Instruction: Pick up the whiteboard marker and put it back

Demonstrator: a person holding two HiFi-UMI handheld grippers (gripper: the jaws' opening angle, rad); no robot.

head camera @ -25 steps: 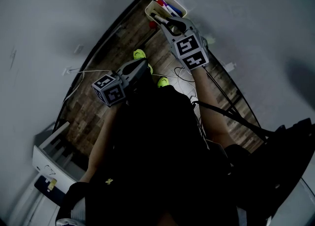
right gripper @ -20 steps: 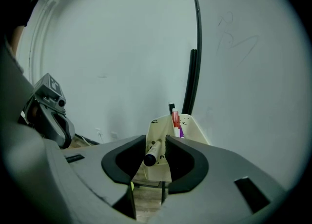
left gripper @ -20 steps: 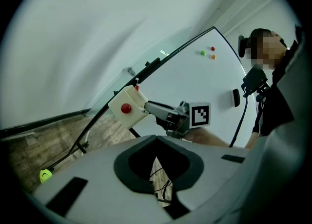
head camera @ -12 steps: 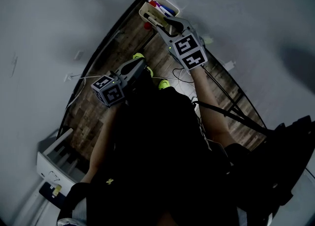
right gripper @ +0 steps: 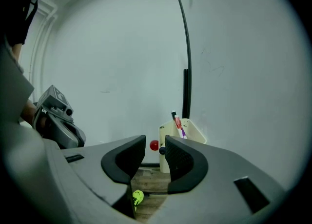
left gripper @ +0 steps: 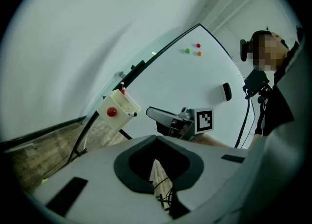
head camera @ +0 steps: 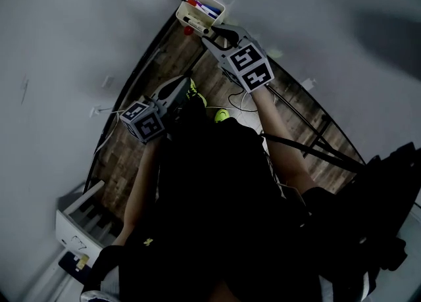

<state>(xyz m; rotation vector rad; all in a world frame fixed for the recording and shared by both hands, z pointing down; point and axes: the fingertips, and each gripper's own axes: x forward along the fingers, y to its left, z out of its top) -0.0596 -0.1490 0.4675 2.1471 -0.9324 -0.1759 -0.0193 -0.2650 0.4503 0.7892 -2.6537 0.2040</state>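
Beside the cream holder (head camera: 199,6) on the whiteboard (right gripper: 243,71), right gripper (head camera: 210,31) is pulling back from where it was reaching in, fingers just opening, now apart and empty, whiteboard marker (head camera: 200,25) lying in the holder, left gripper (head camera: 187,87) hanging closed, empty.

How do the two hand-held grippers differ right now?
The right hand-held gripper's jaws stand apart, having just been opening, with nothing between them; the left hand-held gripper's jaws meet at the tips. The right one reaches up close to the pen cup; the left one is held well back from it. Both are grey and hold nothing.
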